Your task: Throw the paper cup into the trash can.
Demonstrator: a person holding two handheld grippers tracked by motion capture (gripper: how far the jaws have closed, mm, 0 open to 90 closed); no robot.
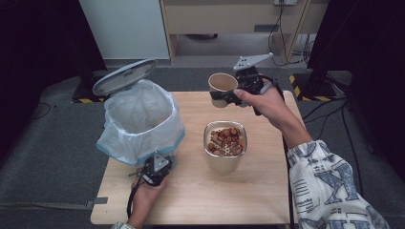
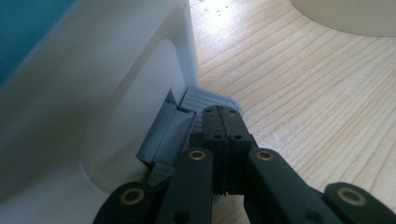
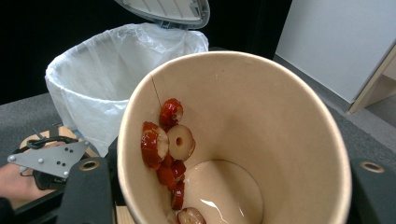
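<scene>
Now | right hand-held gripper clamps smooth tan paper cup | wet red slices inside

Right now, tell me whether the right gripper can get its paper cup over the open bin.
Probably yes: the bin stands lid-up and nothing lies between it and the paper cup held by the right gripper.

- metal bowl of red and pale fruit slices at the wooden table's centre;
- cabinet at 12 o'clock beyond the table; cables trailing beside it;
- grey floor all around
</scene>
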